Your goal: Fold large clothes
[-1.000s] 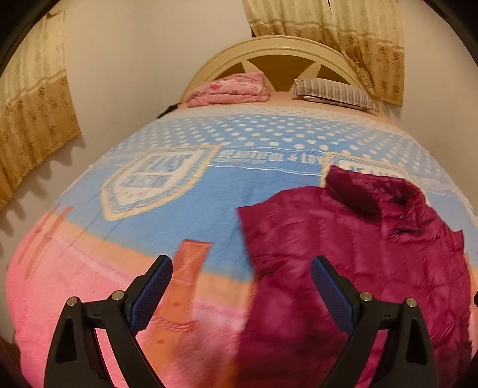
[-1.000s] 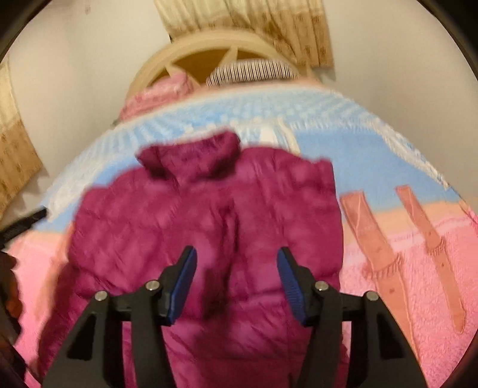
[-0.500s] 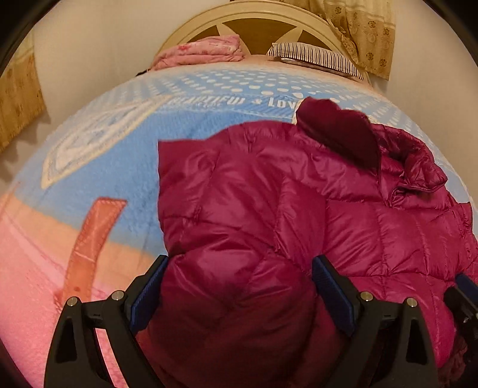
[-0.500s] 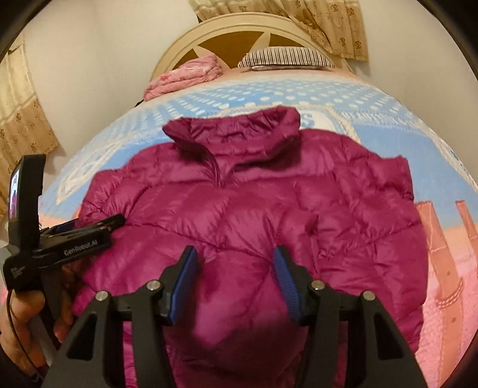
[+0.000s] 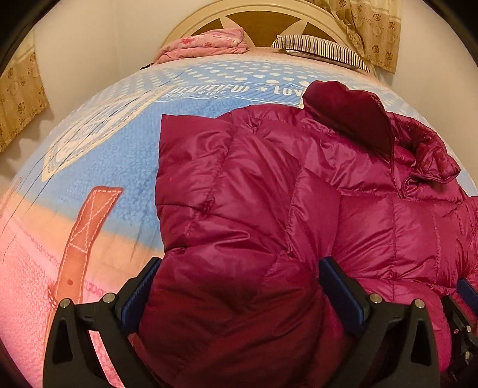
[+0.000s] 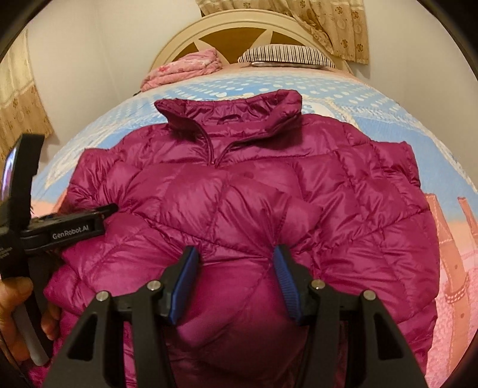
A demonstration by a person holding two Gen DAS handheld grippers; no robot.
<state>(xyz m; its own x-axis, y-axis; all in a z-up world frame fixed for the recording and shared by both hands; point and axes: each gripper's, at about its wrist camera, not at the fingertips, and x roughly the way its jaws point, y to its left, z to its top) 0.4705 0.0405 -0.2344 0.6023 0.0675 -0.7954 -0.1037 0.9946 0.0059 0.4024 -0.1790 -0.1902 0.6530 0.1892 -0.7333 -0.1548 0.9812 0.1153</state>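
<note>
Jacket (image 5: 269, 191) bulging between opening left hand-held gripper (image 5: 236, 294) jaws

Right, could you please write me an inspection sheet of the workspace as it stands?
Surface: bed with a blue and pink printed cover.
Job's things: magenta puffer jacket lying front up, collar toward the headboard.
Clutter: folded pink bedding and striped pillow at the head.
Grippers: left gripper jaws opening, jacket bulging between them; right gripper jaws pinching a quilted fold near the hem.
Cables: nothing seen.
Surroundings: plain walls, patterned curtains.
</note>
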